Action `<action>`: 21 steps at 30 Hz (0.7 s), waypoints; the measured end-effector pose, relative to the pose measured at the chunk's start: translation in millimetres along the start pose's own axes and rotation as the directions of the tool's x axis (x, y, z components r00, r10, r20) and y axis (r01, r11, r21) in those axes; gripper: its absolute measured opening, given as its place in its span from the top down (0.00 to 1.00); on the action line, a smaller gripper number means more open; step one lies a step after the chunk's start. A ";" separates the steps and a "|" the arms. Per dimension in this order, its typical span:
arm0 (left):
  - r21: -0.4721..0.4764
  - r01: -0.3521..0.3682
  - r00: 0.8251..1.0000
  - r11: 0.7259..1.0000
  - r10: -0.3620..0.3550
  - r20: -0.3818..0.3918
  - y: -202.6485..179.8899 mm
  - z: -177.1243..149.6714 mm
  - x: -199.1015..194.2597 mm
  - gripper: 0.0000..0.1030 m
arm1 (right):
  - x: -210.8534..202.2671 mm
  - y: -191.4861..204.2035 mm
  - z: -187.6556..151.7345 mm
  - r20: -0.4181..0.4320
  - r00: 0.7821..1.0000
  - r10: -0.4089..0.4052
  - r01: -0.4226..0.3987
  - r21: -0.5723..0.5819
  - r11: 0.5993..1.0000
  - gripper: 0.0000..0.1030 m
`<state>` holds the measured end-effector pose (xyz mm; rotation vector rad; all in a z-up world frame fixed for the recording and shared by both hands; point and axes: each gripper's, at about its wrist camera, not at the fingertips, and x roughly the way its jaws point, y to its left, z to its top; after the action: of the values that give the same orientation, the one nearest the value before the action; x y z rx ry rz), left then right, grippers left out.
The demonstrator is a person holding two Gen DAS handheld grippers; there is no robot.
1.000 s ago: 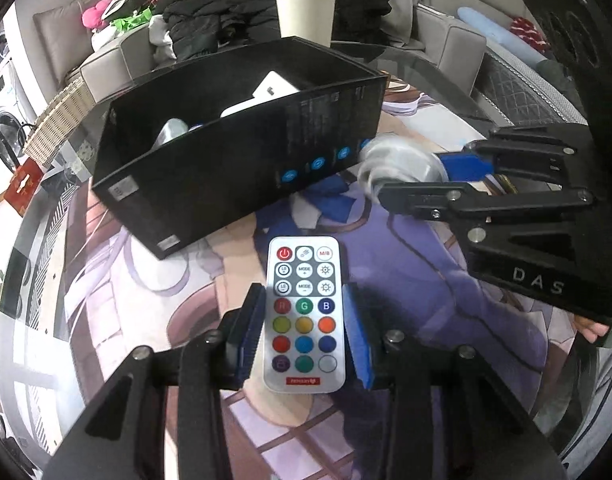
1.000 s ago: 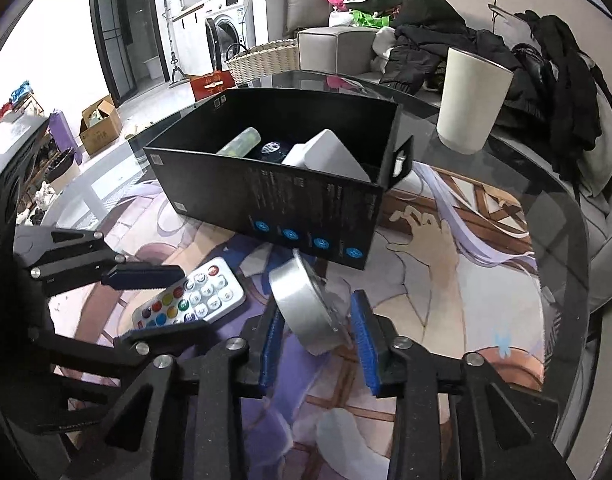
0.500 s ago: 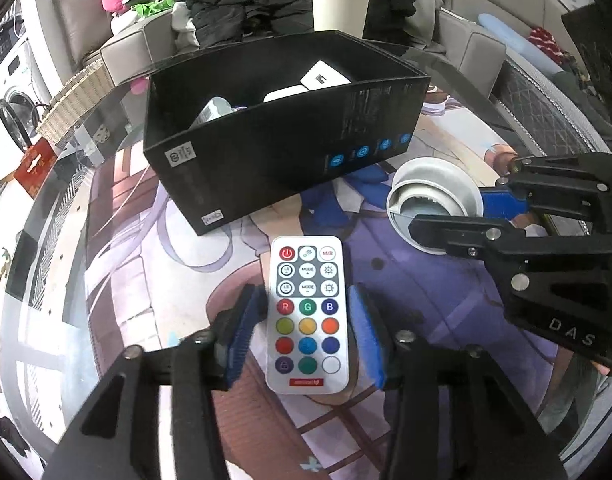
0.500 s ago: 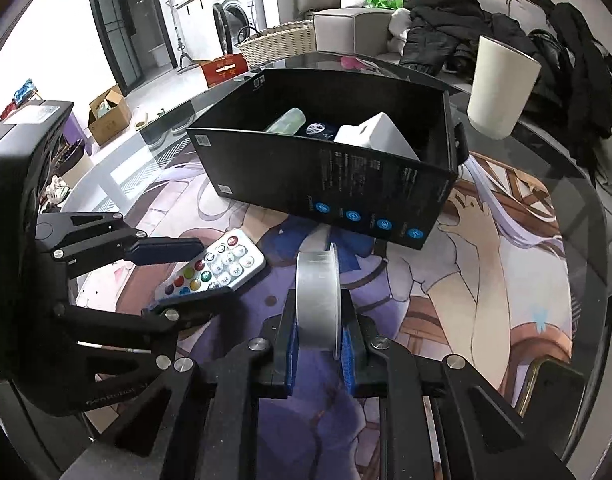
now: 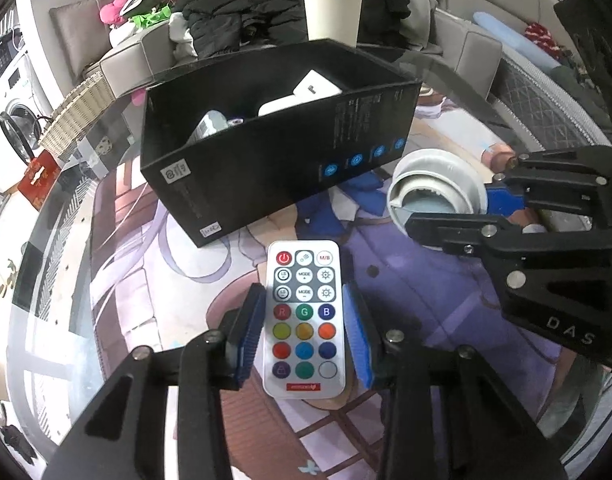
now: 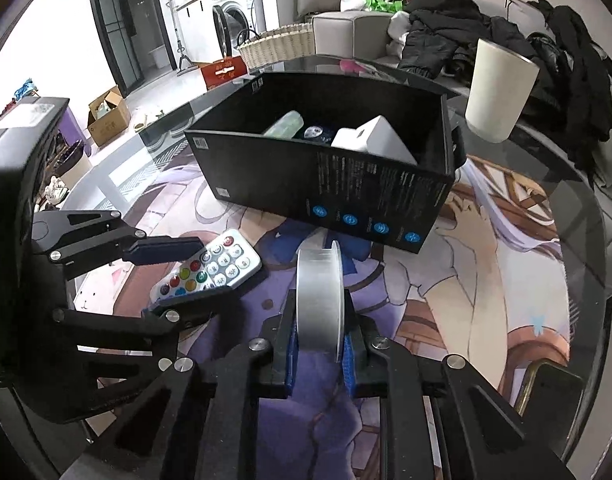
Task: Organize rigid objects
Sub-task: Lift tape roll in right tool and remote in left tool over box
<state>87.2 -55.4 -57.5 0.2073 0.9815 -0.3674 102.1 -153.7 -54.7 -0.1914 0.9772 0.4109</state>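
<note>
Two grippers work side by side over the glass counter (image 6: 578,216). Between the blue pads of the left gripper (image 5: 303,336) lies a white remote (image 5: 304,320), flat on the counter, its buttons up; the pads stand apart on either side with a narrow gap to each edge. To its right, the right gripper (image 6: 320,344) is clamped on a grey spool (image 6: 320,300), held on edge. Just ahead of both sits an open black box (image 6: 346,196) holding a white block (image 6: 372,142) and a pale bottle (image 6: 285,124).
</note>
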 end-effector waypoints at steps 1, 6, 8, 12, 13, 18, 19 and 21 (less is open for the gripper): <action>0.002 0.001 1.000 1.000 -0.001 0.010 -0.3 0.3 -2.3 0.63 | -1.9 0.3 0.6 0.006 1.000 0.001 -0.001 -0.001 1.000 0.83; 0.028 -0.006 0.993 1.000 0.003 0.116 -5.5 4.4 -25.8 0.63 | -12.4 0.6 3.1 0.052 0.999 0.008 -0.009 0.008 1.000 0.83; 0.034 -0.011 0.983 0.999 0.004 0.181 -6.6 5.7 -40.2 0.63 | -21.0 0.7 4.7 0.099 0.995 0.001 -0.002 0.009 1.000 0.83; 0.038 -0.040 0.932 0.998 0.023 0.362 -6.2 5.4 -79.5 0.63 | -50.6 3.5 8.0 0.248 0.969 0.002 -0.003 0.005 1.000 0.83; 0.026 -0.052 0.908 0.998 0.036 0.417 -4.7 4.5 -91.2 0.63 | -59.3 3.3 7.4 0.292 0.956 0.007 -0.008 0.002 1.000 0.83; -0.044 -0.096 0.736 0.994 0.100 0.669 5.6 -9.2 -150.0 0.63 | -109.1 10.7 4.5 0.532 0.846 -0.043 0.052 -0.002 0.999 0.83; -0.046 -0.104 0.709 0.994 0.106 0.698 6.6 -11.7 -157.5 0.63 | -117.0 10.6 3.5 0.563 0.825 -0.050 0.057 0.005 0.998 0.83; -0.041 -0.116 0.693 0.992 0.111 0.712 11.6 -13.0 -163.5 0.63 | -128.8 13.6 3.9 0.601 0.797 -0.060 0.076 -0.002 0.997 0.83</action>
<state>-0.2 -6.2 72.8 0.1105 0.1821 -0.2975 36.2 -172.4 55.3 -0.1056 0.3304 0.3836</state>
